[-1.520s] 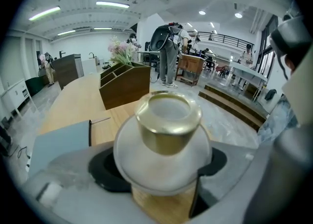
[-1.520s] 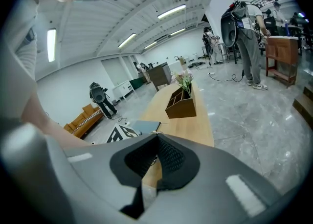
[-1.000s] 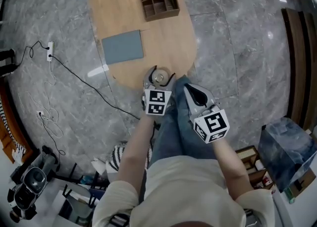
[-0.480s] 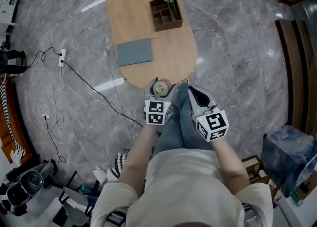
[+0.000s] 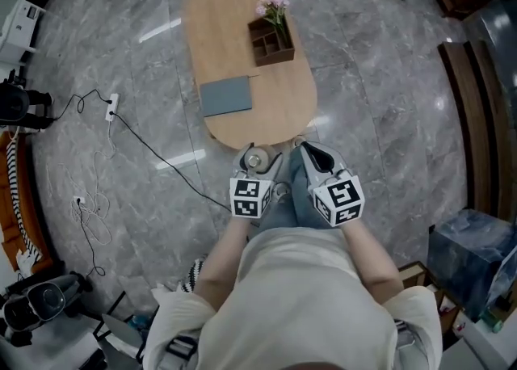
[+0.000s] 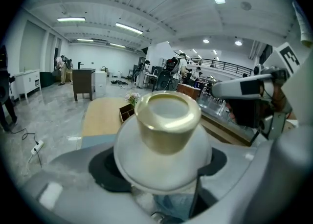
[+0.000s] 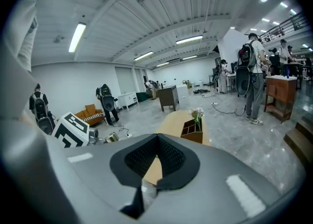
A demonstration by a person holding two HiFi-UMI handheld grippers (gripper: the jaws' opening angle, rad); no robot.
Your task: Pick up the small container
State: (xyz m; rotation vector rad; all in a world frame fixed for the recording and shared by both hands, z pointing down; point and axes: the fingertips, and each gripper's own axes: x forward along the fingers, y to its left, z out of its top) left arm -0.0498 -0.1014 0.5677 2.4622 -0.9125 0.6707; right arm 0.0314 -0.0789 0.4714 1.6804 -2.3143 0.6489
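My left gripper is shut on the small container, a pale round pot with a gold rim, and holds it in the air just off the near end of the wooden table. In the left gripper view the small container fills the middle between the grey jaws. My right gripper hovers beside it to the right, shut and empty. In the right gripper view the right gripper shows its dark pads closed together, with the left gripper's marker cube at the left.
On the table stand a brown wooden organizer with pink flowers and a grey mat. A power strip with cable lies on the marble floor at left. Several people and furniture stand in the hall behind.
Both grippers have drawn back from the table toward the body, the left one still carrying the container. The table now sits farther up in the head view.
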